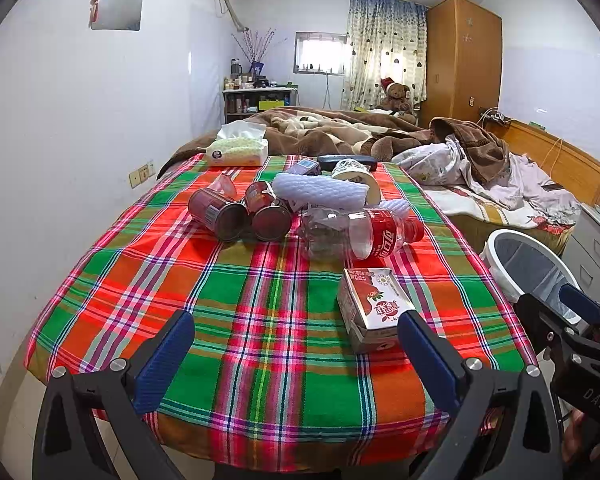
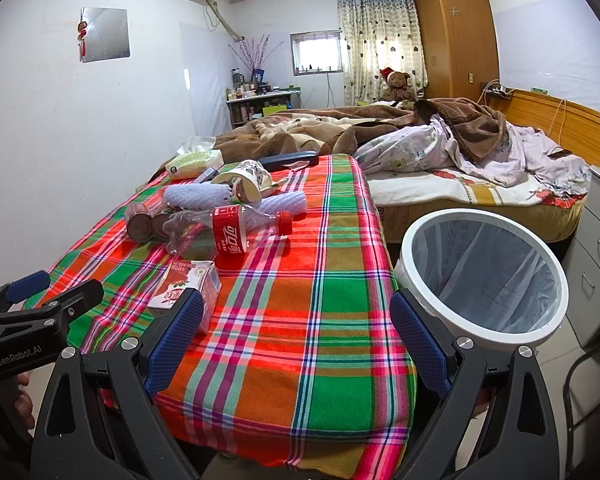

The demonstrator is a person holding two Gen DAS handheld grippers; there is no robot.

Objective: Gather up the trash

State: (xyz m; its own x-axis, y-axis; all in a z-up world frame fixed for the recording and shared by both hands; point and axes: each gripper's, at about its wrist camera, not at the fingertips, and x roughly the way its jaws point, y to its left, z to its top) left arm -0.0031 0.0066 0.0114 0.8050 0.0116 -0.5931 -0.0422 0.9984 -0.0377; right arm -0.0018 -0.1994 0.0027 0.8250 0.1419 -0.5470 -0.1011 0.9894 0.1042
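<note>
Both grippers, left gripper (image 1: 296,344) and right gripper (image 2: 296,328), hang wide open and empty as we start: juice carton (image 1: 374,306) nearest, seemingly beside the bin (image 2: 420,232) for short drops.

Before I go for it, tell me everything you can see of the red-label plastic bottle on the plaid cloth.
The plastic bottle is clear, crumpled and looks empty, with a red wrap label bearing white characters and a red cap screwed on. It lies on its side on the plaid tablecloth, cap toward the bin side, base toward the two cans. A white foam sleeve lies just behind it, apparently touching it. The juice carton sits nearer, apart. Neither gripper touches it.
</note>
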